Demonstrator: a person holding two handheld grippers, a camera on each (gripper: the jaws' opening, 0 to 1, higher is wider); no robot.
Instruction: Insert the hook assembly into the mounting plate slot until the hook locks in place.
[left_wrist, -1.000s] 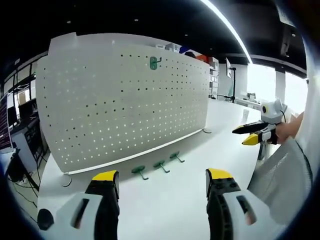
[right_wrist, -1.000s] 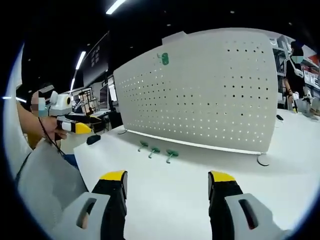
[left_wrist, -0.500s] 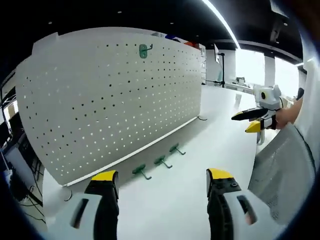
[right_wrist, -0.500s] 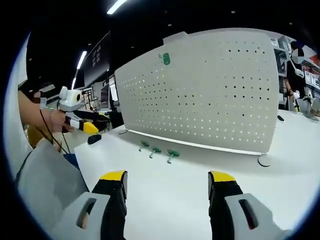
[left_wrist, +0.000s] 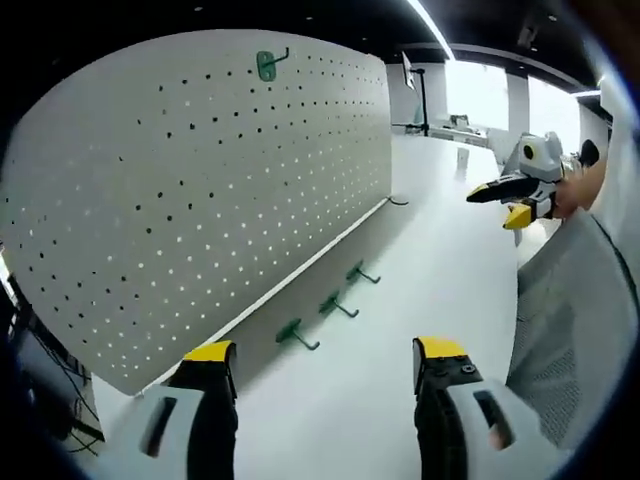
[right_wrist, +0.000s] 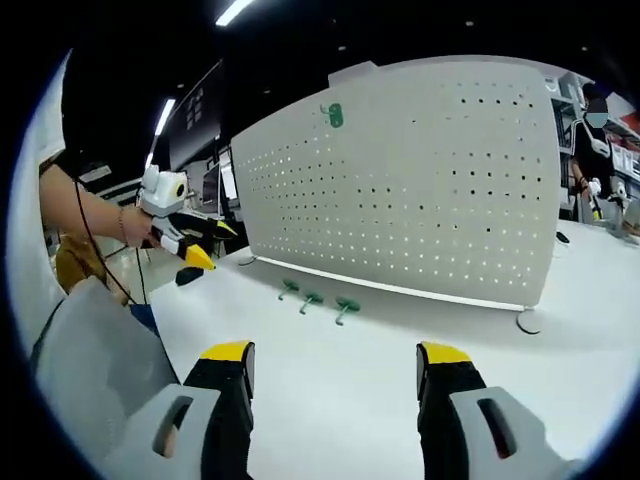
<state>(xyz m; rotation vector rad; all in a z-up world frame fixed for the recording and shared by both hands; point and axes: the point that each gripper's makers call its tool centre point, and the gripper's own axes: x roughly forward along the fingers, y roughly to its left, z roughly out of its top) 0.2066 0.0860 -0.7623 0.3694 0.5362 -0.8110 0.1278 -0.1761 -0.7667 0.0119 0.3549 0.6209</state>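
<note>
One green hook (left_wrist: 264, 65) is already seen seated high on the white pegboard (left_wrist: 200, 190), near its top edge; in the right gripper view the same hook (right_wrist: 333, 115) shows at the board's upper left. Three more green hooks are seen lying on the desk (left_wrist: 430, 290) along the foot of the board, none of them picked up: in the left gripper view the nearest hook (left_wrist: 295, 333) lies just ahead of the left gripper (left_wrist: 325, 365), with the middle hook (left_wrist: 335, 304) and the far hook (left_wrist: 360, 272) farther ahead in a row. In the right gripper view the row of hooks (right_wrist: 314, 298) lies well ahead of the right gripper (right_wrist: 335, 368), slightly toward its left finger.

Both pairs of fingers are spread apart and nothing is held between them. The left gripper's fingers (left_wrist: 212, 362) hover above the desk short of the nearest hook. The right gripper is also seen from the left gripper view (left_wrist: 505, 205), held up in the air well off to the right and apart from the hooks and the board.

By the look of it, the task is at an early stage: at most one hook is mounted, and grasping a loose hook, carrying it up to the board and pressing it into a slot until it locks are all left to be done.
</note>
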